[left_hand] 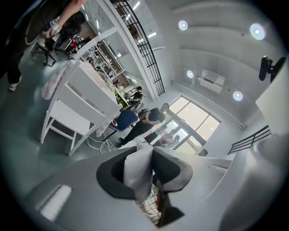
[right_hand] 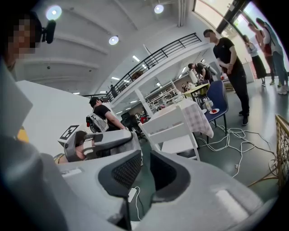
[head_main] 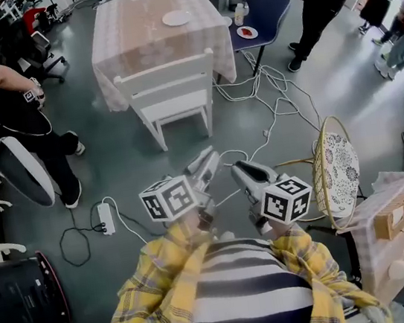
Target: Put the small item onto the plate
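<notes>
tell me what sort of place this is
Probably a large open-plan lab or office hall: a mezzanine railing overhead, office chairs to one side, and loose cables across the floor beside a cloth-covered table.

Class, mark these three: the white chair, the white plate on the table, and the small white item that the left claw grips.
white chair [head_main: 177, 108], head view, on its seat.
white plate [head_main: 176, 18], head view, on its centre.
small white item [left_hand: 137, 173], left gripper view, on its middle.
</notes>
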Demonstrator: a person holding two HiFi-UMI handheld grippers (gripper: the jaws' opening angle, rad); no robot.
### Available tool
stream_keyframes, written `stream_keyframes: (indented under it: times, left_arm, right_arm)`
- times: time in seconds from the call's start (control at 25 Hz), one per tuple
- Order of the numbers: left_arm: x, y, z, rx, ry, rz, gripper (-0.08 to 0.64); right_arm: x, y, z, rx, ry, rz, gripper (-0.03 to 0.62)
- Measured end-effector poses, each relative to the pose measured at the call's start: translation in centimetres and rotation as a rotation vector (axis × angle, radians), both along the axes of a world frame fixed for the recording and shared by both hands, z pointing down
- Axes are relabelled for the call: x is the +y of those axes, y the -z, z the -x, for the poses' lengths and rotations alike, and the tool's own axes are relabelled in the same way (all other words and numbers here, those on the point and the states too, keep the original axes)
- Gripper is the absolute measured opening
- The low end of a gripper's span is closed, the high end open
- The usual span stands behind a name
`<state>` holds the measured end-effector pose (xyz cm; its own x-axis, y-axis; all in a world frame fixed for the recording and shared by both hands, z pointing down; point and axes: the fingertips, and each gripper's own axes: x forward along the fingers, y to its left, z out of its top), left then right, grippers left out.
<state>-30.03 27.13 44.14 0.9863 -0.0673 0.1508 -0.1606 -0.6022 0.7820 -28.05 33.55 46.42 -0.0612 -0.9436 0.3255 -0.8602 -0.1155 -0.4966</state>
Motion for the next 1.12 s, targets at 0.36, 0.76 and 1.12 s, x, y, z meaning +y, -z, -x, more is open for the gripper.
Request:
stream_keyframes:
  times: [0.36, 0.76, 1.12]
  left_arm:
    - [0.2, -1.4, -0.6, -0.017, 0.029, 0.044, 0.095]
    - [-5.1, -1.8, -6.8, -0.025, -0.01, 0.063, 0.095]
    - [-12.7, -1.3, -11.8, -0.027, -0.051, 0.064, 0.095]
  right_arm:
    - [-0.3, -0.8, -1.1, 0.0, 0.018, 0.03, 0.051]
    - [-5.6, -1.1, -7.5, 0.01, -0.035, 0.058, 0.041]
    - [-14.0, -1.2, -12.6, -0.021, -0.078, 0.067, 0.037]
